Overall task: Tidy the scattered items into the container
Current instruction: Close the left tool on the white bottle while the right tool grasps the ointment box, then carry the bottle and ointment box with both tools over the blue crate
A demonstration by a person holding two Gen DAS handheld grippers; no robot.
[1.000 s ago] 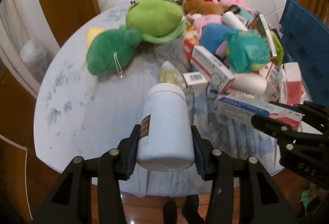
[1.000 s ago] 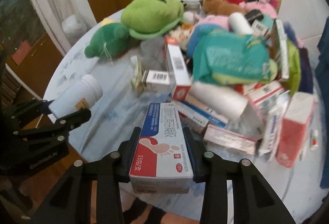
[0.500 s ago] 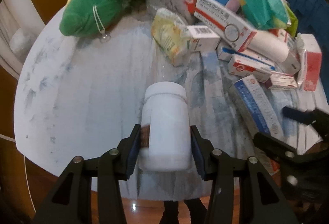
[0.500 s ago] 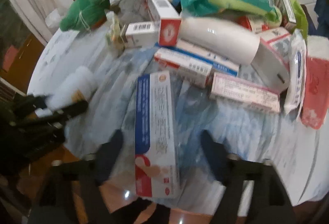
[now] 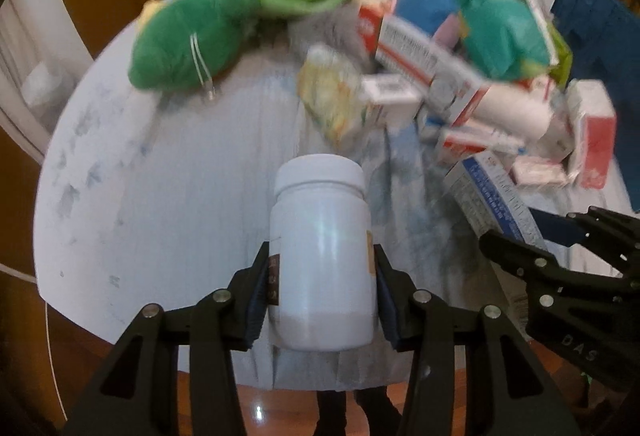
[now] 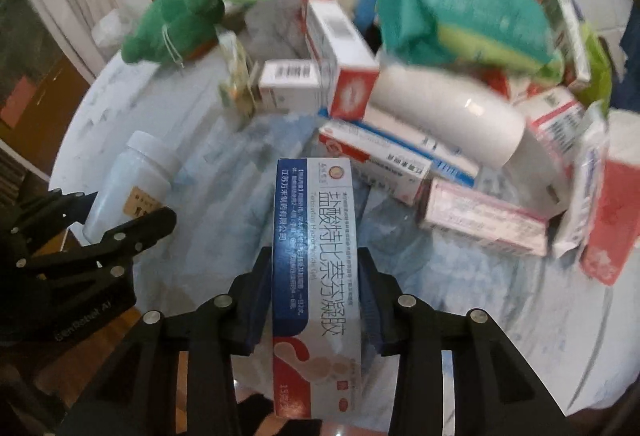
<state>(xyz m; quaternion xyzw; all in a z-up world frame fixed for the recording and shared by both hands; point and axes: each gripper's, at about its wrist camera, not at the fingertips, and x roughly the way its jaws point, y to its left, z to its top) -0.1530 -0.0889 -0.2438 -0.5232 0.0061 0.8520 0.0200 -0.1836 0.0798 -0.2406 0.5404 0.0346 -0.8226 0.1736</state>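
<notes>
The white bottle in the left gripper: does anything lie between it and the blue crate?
Yes. The white bottle, clamped in the left gripper, has the heap of medicine boxes between it and the blue crate. Above the heap, nothing visible blocks.

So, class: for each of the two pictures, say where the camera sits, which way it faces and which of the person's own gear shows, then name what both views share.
Left wrist: on the left gripper, angled down over the table; its jaws grip a white bottle; the right gripper shows at right.
Right wrist: on the right gripper, angled down at the pile; its jaws, just closing, grip a blue box; the left gripper shows at left.
Shared: bottle, box, green plush, table.
</notes>
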